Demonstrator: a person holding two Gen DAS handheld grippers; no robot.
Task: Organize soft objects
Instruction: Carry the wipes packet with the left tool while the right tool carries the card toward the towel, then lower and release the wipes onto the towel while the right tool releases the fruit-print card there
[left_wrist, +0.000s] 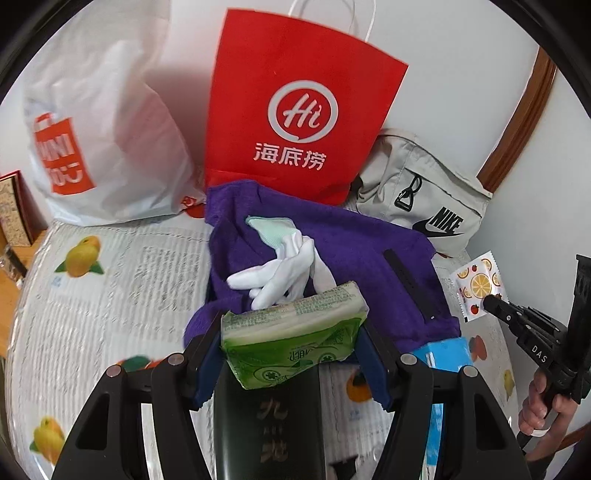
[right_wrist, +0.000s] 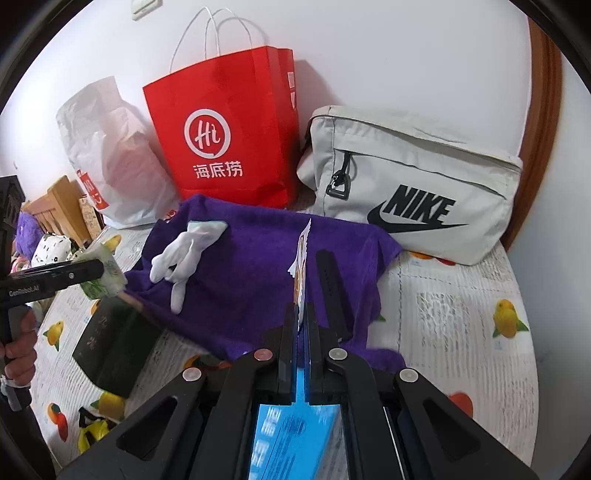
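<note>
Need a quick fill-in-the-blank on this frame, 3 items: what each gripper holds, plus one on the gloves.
1. The left gripper is shut on a ____ tissue pack.
2. The right gripper pinches a thin fruit-print ____.
3. The white gloves lie on the ____ cloth.

Missing words: green; sachet; purple
</note>
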